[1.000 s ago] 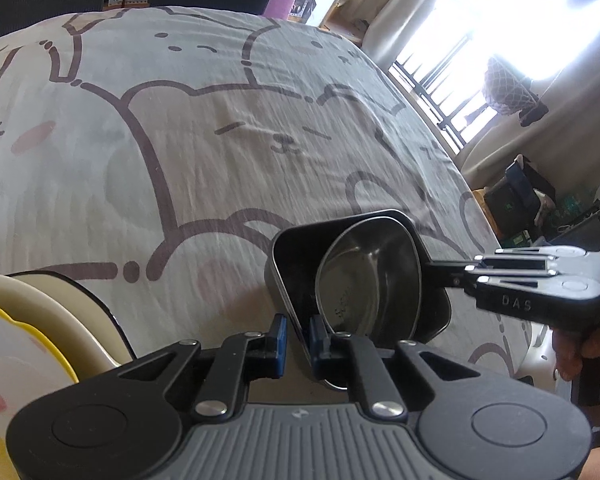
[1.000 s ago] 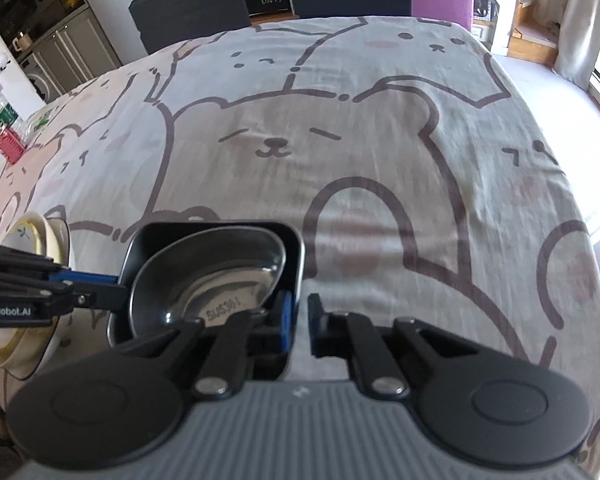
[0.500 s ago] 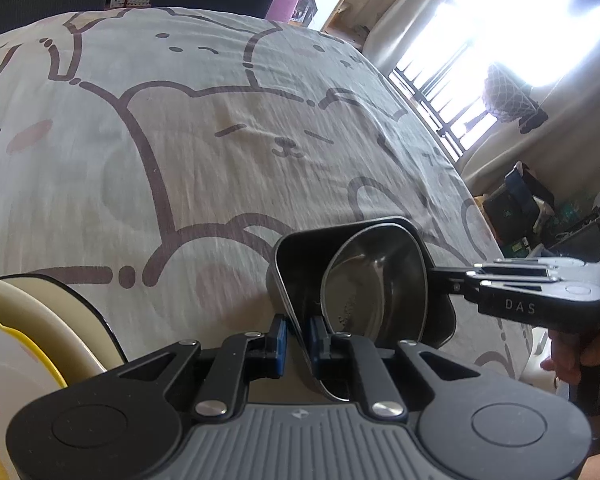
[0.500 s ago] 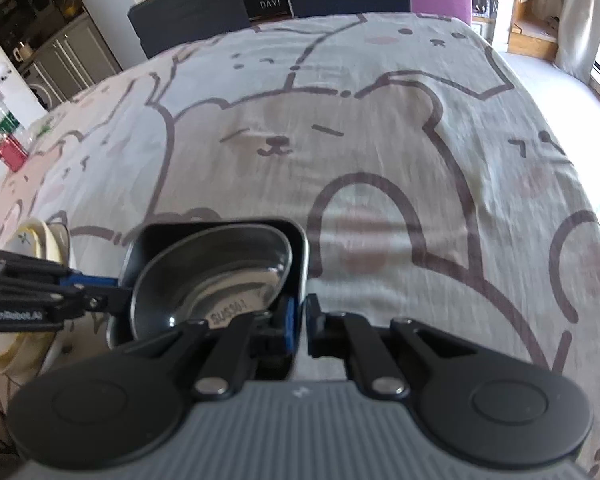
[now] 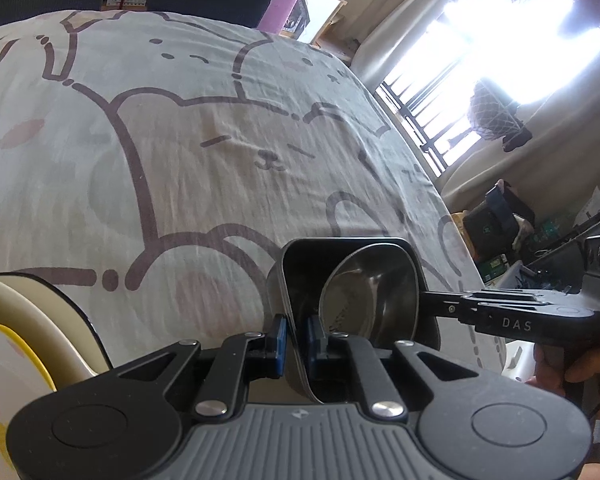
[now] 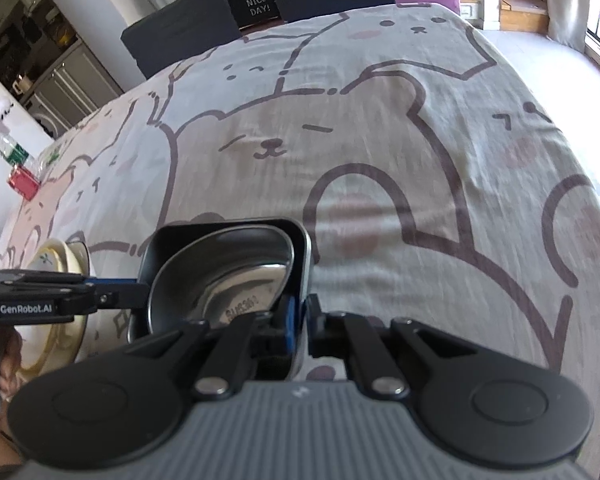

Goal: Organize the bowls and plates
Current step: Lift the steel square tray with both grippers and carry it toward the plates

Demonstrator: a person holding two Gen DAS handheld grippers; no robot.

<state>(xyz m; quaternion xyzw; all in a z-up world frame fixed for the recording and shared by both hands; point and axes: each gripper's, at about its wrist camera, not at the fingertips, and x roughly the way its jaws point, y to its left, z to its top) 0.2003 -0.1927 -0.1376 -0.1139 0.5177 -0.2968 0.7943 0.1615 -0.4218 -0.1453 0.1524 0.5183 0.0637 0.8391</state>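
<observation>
A black square bowl sits low over the bear-print cloth with a steel bowl leaning tilted inside it. My left gripper has the black bowl's near wall between its blue pads, and its jaws are closing on that wall. My right gripper comes in from the right onto the opposite wall. In the right wrist view my right gripper is shut on the black bowl at its right wall, the steel bowl lies inside, and the left gripper pinches the left wall.
A stack of cream and yellow plates stands close on the left of the bowls, also seen as plates behind the left gripper. Dark chairs line the table's far edge. A red box sits far left.
Both grippers keep their hold on the black bowl's walls. The right wrist view has rolled a little, and the bowls have hardly shifted.
</observation>
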